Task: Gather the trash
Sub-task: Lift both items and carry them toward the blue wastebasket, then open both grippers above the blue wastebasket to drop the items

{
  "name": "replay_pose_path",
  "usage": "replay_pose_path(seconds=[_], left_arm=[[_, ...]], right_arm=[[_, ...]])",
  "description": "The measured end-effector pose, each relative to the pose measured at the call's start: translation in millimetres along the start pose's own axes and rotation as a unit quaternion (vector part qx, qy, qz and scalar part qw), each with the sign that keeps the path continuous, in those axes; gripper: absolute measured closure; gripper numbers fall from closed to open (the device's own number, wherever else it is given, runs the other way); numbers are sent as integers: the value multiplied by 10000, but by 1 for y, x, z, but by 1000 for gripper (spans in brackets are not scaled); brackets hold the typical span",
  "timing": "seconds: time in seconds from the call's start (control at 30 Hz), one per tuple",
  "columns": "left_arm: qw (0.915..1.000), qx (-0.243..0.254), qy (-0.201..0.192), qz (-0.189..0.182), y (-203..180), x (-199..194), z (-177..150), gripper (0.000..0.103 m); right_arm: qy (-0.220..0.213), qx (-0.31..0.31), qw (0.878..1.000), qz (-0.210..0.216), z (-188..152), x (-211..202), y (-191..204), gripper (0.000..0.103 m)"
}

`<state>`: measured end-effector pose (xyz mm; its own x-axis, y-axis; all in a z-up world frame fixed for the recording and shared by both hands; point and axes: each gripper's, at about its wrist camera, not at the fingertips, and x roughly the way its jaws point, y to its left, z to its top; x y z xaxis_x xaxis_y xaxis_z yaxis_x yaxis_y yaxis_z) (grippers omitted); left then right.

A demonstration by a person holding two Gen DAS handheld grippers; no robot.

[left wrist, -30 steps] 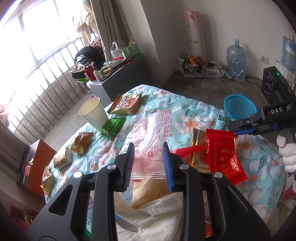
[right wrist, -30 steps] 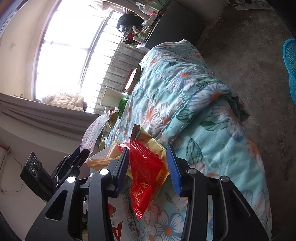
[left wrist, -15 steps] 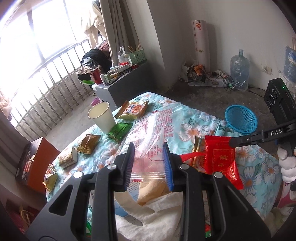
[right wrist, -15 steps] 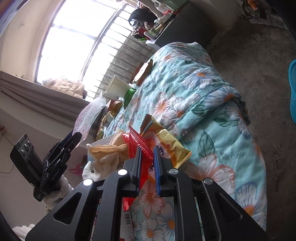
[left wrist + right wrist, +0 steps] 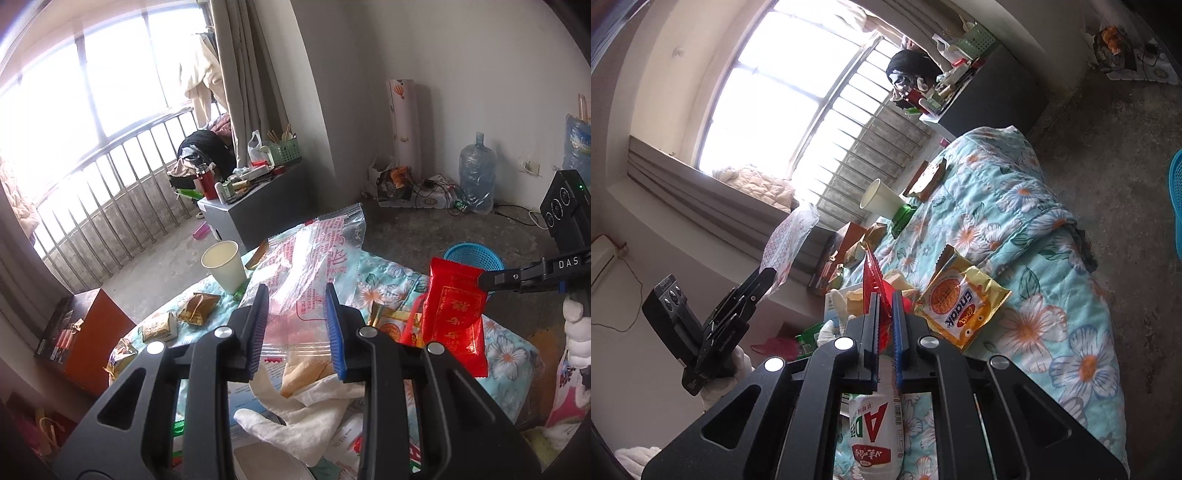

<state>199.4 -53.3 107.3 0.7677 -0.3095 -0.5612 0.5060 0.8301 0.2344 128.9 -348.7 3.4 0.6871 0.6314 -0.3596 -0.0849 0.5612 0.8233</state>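
My right gripper (image 5: pixel 885 314) is shut on a red snack packet (image 5: pixel 873 280); its jaws are closing the last bit and the pads pinch the packet's edge. In the left wrist view the red packet (image 5: pixel 454 314) hangs in the air from the right gripper (image 5: pixel 484 280), above the floral quilt (image 5: pixel 384 280). My left gripper (image 5: pixel 295 325) is shut on a clear plastic bag (image 5: pixel 314 266) with red print, which stands up between its fingers. A paper cup (image 5: pixel 224 264), a yellow biscuit packet (image 5: pixel 960 306), a green wrapper (image 5: pixel 903 218) and brown wrappers (image 5: pixel 197 314) lie on the quilt.
A white cloth (image 5: pixel 306 413) and a milk bottle (image 5: pixel 875 435) lie close under the grippers. A blue basket (image 5: pixel 472 254) sits on the floor beyond the quilt. A grey cabinet (image 5: pixel 258 206) stands by the window, an orange box (image 5: pixel 85 332) at the left.
My right gripper's jaws closed on the red packet and lifted it off the quilt. Both grippers rose, the left one carrying the clear bag up with it.
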Motion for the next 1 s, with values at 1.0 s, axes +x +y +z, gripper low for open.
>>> replay_pose_path(seconds=[1.0], left_arm=[[9375,670,1355,-3134,-344,205,108,75]], right_arm=[[-2441,1700,9409,-1623,35,-218,-234,96]])
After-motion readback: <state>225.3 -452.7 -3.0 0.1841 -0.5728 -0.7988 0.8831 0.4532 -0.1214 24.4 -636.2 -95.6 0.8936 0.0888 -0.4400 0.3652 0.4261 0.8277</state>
